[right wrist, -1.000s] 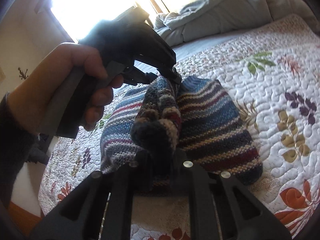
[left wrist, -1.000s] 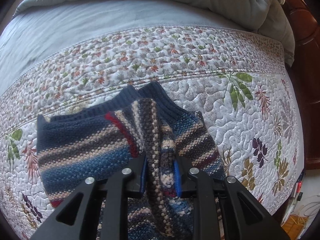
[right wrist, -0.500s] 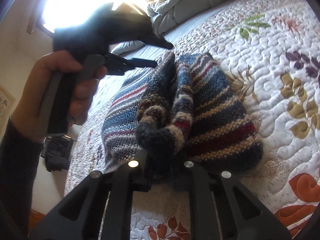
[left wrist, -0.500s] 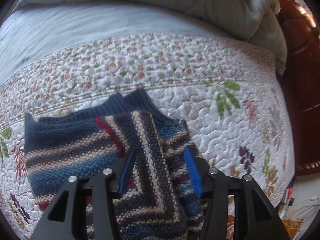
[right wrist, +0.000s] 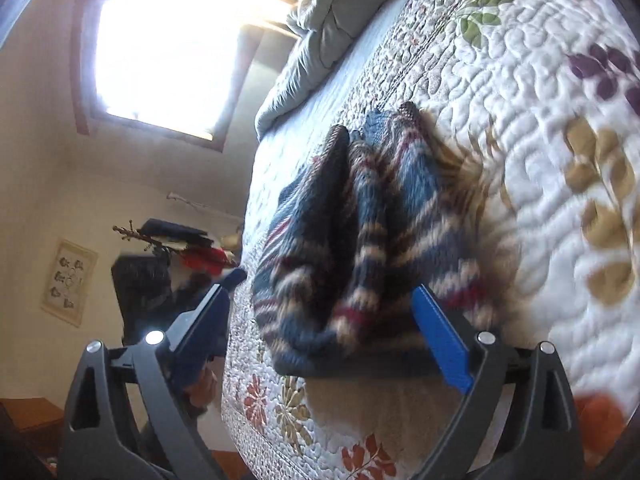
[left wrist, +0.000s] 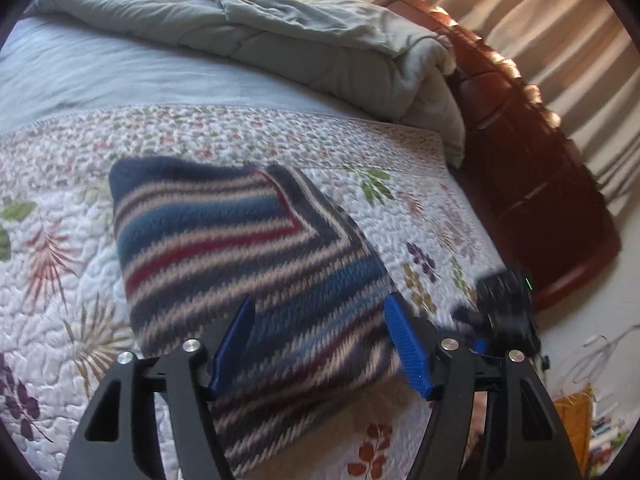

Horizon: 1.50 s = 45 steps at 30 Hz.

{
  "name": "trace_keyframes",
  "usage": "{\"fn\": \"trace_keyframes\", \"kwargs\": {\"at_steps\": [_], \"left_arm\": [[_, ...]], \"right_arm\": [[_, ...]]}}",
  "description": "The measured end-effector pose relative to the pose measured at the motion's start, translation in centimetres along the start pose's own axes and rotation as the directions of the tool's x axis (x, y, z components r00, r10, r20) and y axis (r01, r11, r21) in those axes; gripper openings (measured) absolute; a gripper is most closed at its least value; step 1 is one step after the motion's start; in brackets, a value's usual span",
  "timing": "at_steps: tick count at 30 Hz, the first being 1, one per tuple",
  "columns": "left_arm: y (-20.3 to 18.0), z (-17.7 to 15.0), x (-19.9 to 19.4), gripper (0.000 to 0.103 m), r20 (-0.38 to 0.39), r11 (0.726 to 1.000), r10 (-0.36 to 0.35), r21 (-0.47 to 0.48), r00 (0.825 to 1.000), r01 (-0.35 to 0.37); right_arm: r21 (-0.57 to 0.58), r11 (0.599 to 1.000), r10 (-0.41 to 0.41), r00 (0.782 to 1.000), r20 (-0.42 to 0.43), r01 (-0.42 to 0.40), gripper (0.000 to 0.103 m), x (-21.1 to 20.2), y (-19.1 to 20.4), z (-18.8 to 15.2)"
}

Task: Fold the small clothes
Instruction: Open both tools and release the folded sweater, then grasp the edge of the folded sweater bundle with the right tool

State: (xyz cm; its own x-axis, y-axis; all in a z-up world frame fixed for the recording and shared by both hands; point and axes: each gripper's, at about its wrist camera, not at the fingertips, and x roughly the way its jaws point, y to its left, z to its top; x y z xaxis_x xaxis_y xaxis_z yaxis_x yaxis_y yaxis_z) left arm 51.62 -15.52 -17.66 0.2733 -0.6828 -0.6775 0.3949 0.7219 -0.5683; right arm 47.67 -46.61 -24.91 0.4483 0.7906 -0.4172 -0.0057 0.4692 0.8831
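Observation:
A small knitted sweater (left wrist: 248, 264) with blue, navy, cream and red stripes lies folded in a thick bundle on the floral quilt (left wrist: 400, 208). My left gripper (left wrist: 320, 320) is open, its blue pads apart just above the bundle's near edge, holding nothing. In the right wrist view the same sweater (right wrist: 360, 232) lies bunched on the quilt (right wrist: 540, 120), and my right gripper (right wrist: 328, 292) is open wide with its fingers on either side of the bundle's near end. The right gripper (left wrist: 504, 312) shows as a dark blurred shape at the bed's edge in the left wrist view.
A rumpled grey-green duvet (left wrist: 280, 40) lies at the back of the bed on a pale blue sheet (left wrist: 100, 72). A dark wooden bed frame (left wrist: 540, 160) runs along the right side. A bright window (right wrist: 160, 52) and a wall picture (right wrist: 70, 280) are to the left.
Both grippers have let go of the sweater and opened. The sweater now lies folded on the quilt, and both grippers have drawn back from it.

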Motion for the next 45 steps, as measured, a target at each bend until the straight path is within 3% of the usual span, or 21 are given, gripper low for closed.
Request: {"fn": "trace_keyframes", "kwargs": {"at_steps": [3,7,10,15,16,17,18,20,26,31,34,37,45], "left_arm": [[0.9,-1.6,-0.1,0.068,0.022,0.997,-0.077,-0.013,0.997,0.077],[2.1,-2.9,1.3,0.069,0.044,0.984,-0.167,-0.061,0.985,0.169],[2.6,-3.7,3.2,0.069,0.024,0.969,-0.219,-0.107,0.975,0.22],[2.4,-4.5,5.0,0.069,-0.002,0.969,-0.228,-0.095,0.974,0.227],[2.4,-4.6,5.0,0.069,0.003,0.968,-0.233,-0.098,0.972,0.232],[2.4,-4.7,4.8,0.069,0.009,0.964,-0.245,-0.106,0.969,0.245],[2.5,-4.8,4.5,0.069,0.022,0.959,-0.259,-0.116,0.966,0.26],[2.4,-5.0,3.3,0.069,0.053,0.947,-0.289,-0.128,0.956,0.294],[1.8,-5.5,0.1,0.069,0.085,0.942,-0.308,-0.11,0.948,0.316],[1.5,-5.6,-1.4,0.069,0.104,0.937,-0.323,-0.106,0.941,0.334],[1.7,-5.7,-1.3,0.069,0.097,0.924,-0.349,-0.133,0.932,0.359],[1.4,-5.8,-0.6,0.069,0.076,0.921,-0.358,-0.133,0.931,0.366],[0.4,-6.0,1.7,0.069,0.018,0.914,-0.387,-0.123,0.922,0.387]], "right_arm": [[0.025,1.0,0.01,0.994,-0.105,-0.008,0.094,2.1,0.2,2.9],[-0.037,0.991,-0.13,0.954,-0.269,0.125,0.095,6.6,2.0,5.7],[-0.082,0.985,-0.168,0.934,-0.315,0.15,0.096,8.6,3.7,7.1],[-0.181,0.968,-0.226,0.919,-0.322,0.175,0.094,10.5,6.0,8.1],[-0.211,0.958,-0.257,0.914,-0.314,0.197,0.081,10.6,6.2,7.8],[-0.232,0.949,-0.28,0.906,-0.317,0.212,0.06,10.7,6.4,7.5],[-0.238,0.943,-0.302,0.902,-0.309,0.234,0.052,10.5,6.2,7.5],[-0.244,0.937,-0.315,0.904,-0.289,0.249,0.028,9.9,5.7,7.2],[-0.331,0.898,-0.372,0.901,-0.224,0.289,0.02,7.9,8.1,7.6],[-0.417,0.854,-0.403,0.903,-0.152,0.311,0.019,5.7,11.8,7.3],[-0.429,0.841,-0.415,0.902,-0.117,0.331,0.019,3.8,12.0,7.4],[-0.407,0.844,-0.422,0.9,-0.105,0.349,0.019,2.7,10.4,7.3],[-0.249,0.9,-0.394,0.911,-0.119,0.357,0.019,2.1,1.8,7.0]]}}
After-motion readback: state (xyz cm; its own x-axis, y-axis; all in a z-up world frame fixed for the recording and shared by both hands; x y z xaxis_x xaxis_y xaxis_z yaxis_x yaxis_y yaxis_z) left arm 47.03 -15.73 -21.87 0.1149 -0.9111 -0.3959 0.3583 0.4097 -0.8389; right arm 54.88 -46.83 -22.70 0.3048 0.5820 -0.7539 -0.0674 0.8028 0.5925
